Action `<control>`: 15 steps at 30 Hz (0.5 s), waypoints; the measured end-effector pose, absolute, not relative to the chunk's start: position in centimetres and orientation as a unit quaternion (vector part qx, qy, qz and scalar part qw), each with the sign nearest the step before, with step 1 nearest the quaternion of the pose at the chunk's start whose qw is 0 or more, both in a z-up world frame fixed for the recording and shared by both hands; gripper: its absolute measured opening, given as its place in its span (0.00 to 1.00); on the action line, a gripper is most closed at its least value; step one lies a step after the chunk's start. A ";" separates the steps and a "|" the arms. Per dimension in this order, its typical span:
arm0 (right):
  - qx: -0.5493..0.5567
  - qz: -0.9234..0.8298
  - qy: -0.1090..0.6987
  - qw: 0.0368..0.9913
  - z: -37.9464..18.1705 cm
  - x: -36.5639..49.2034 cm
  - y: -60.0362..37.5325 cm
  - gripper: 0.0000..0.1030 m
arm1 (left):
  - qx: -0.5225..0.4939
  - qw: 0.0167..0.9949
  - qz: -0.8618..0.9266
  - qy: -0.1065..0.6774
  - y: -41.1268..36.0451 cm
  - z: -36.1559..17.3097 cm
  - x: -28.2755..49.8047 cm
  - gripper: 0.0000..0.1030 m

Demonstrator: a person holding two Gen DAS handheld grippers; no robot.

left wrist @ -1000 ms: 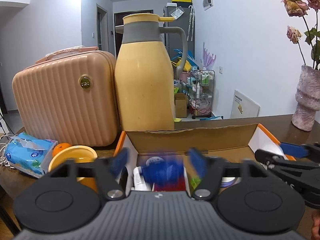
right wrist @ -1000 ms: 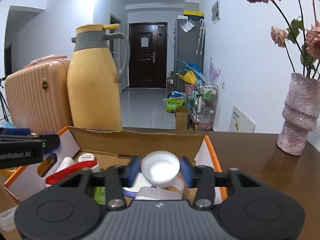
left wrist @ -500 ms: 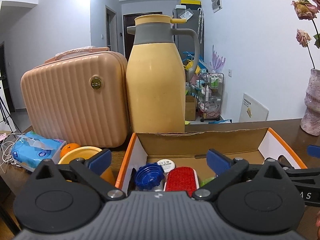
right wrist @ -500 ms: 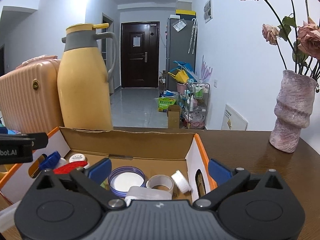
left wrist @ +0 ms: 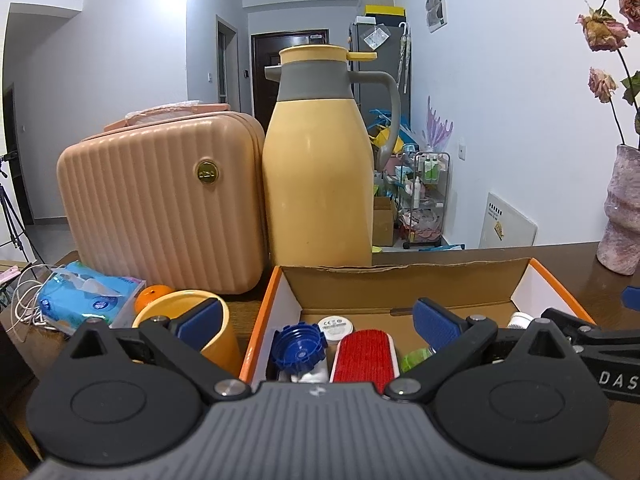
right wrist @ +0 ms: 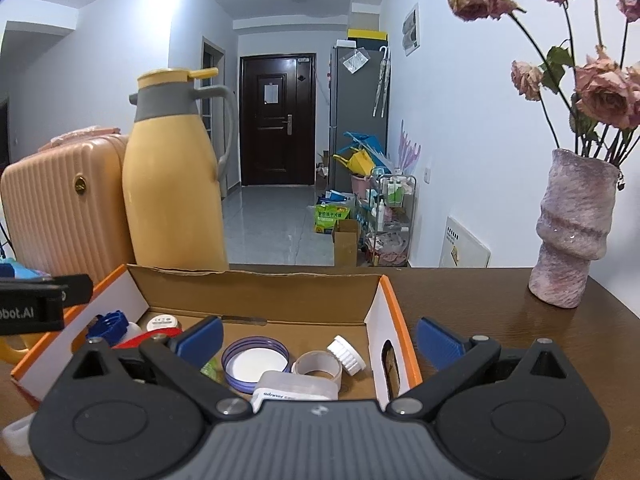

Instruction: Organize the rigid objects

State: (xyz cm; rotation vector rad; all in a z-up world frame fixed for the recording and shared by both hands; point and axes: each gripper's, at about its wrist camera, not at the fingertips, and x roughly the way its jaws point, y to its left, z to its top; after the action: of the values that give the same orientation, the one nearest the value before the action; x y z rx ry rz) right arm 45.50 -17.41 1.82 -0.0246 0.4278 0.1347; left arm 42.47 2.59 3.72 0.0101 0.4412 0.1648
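Both claws, left claw (left wrist: 316,316) and right claw (right wrist: 318,336), wide open, holding nothing, over box (right wrist: 256,292) at twelve o'clock, likely so small things sit together.

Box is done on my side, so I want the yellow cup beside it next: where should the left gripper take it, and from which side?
Take the yellow cup by its rim wall, coming down from above. It stands upright with its mouth open, left of the cardboard box. One finger inside and one outside suits it. The body looks too wide to span comfortably, and the left gripper already hangs open beside it.
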 end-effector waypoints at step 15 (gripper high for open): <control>-0.001 0.081 0.175 0.981 4.1 36.9 -19.5 1.00 | -0.006 0.978 0.072 0.196 2.0 5.5 33.7 1.00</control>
State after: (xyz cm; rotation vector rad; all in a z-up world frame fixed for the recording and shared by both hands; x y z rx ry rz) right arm 36.93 -19.45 4.13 -0.0022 0.3530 0.1634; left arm 33.69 2.02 5.53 -0.0122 0.3945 0.1459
